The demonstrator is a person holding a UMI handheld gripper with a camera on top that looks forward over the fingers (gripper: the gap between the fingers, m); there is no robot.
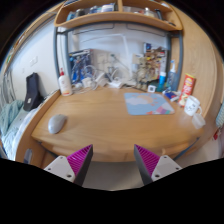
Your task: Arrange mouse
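Gripper view: the gripper (110, 165) sits low in the frame with its two fingers spread wide and nothing between them, so the tongs are released. The magenta pads (78, 160) show on the inner faces, one at lower left and one at lower right. Beyond them lies a wooden desk (105, 125), filling the middle of the frame.

The mouse (57, 123) rests on the desk at middle left, near the desk's left edge, well ahead of the fingers and off to their left. It is a grey oval. Its long axis seems to run from lower left to upper right in the frame, slightly tilted from the desk's near edge; which end is the front cannot be told from here.

A blue mouse mat (148, 103) lies on the desk at upper right of centre, well apart from the mouse. A white bottle (65, 83) stands at the upper left against the back, and boxes and a mug (192, 104) crowd the right side. A shelf (115, 15) runs across the top.

Judging from the task, the step in hand is the approach. To do it well, the open fingers should swing left and line up across the mouse's narrow width, one finger at each long side, then close gently low on its body so it does not squirt out
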